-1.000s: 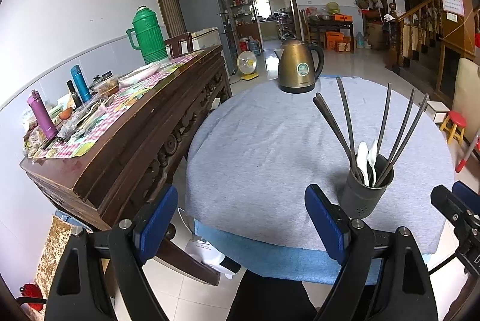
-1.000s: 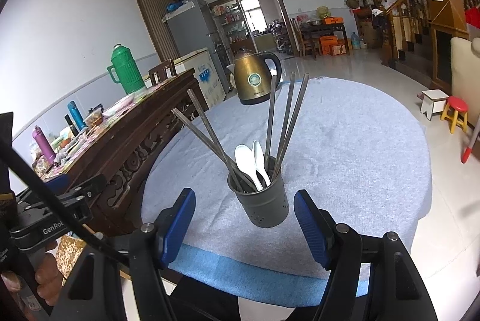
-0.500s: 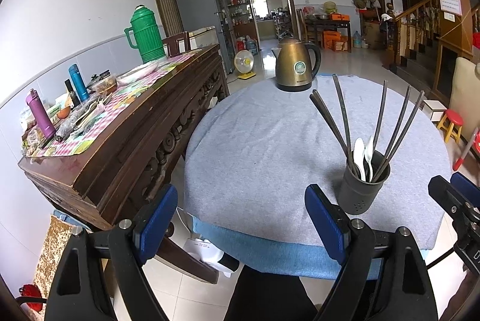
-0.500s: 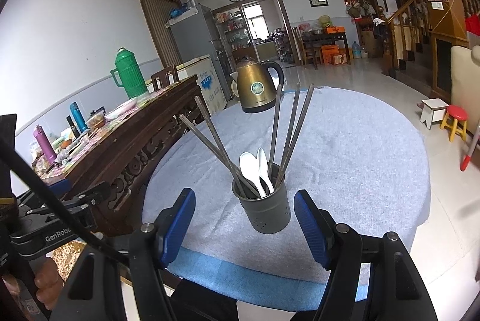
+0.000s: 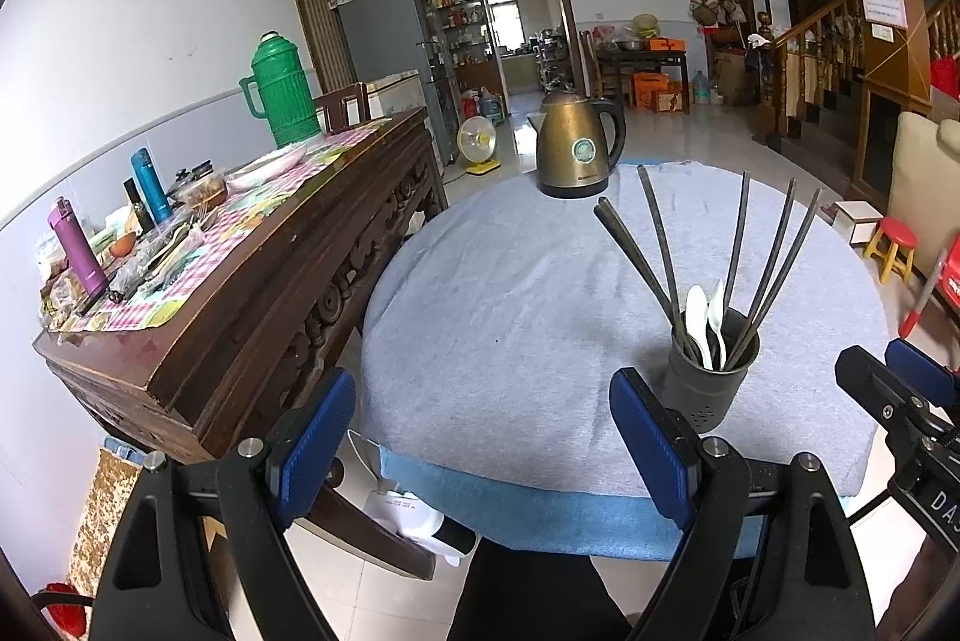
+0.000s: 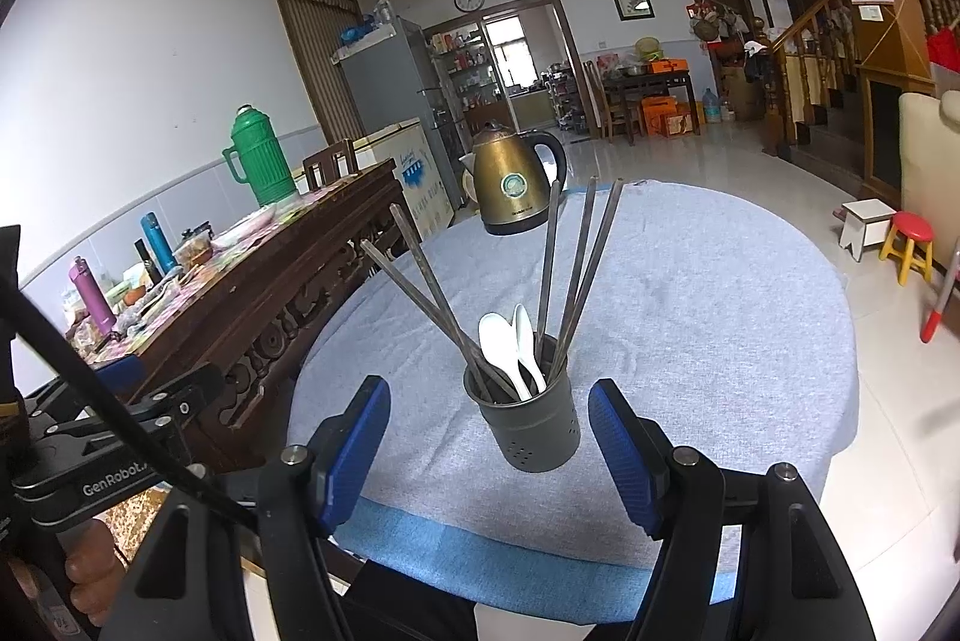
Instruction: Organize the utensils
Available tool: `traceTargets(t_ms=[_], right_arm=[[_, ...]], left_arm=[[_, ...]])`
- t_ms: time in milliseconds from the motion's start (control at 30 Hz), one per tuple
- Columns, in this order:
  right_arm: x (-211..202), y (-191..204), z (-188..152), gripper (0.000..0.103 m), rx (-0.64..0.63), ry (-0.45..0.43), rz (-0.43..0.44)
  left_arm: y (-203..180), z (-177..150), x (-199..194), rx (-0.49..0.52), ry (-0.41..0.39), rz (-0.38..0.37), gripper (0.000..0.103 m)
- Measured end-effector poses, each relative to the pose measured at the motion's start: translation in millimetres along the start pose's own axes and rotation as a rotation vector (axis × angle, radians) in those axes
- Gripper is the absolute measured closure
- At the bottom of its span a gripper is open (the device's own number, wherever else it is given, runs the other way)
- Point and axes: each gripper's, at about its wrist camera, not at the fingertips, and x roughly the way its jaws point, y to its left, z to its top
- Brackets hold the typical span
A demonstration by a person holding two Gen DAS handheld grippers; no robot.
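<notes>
A dark grey utensil holder (image 5: 711, 382) (image 6: 530, 423) stands near the front edge of the round table with a grey cloth (image 5: 510, 293) (image 6: 708, 317). It holds several dark chopsticks (image 5: 660, 245) (image 6: 432, 299) and two white spoons (image 5: 699, 317) (image 6: 501, 341). My left gripper (image 5: 480, 437) is open and empty, held before the table's front edge, left of the holder. My right gripper (image 6: 489, 446) is open and empty, its blue pads on either side of the holder but nearer me, not touching it.
A brass kettle (image 5: 576, 149) (image 6: 516, 188) stands at the table's far side. A dark wooden sideboard (image 5: 252, 281) (image 6: 258, 293) at the left carries a green thermos (image 5: 282, 98), bottles and clutter. A red stool (image 5: 897, 245) stands at the right.
Both grippers have drawn back and tilted up a little, so the holder and table sit lower and farther in both views. Both jaws stay open. The utensils have not moved.
</notes>
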Motion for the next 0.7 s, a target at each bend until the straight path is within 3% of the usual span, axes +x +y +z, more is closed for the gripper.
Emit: traceTargets(t_ms=[700], right_arm=[[-0.5,4.9,2.2,0.03,-0.01,0.003,-0.001]], left_arm=[[0.2,-1.9,0.5,-0.007,0.005,-0.003,0.016]])
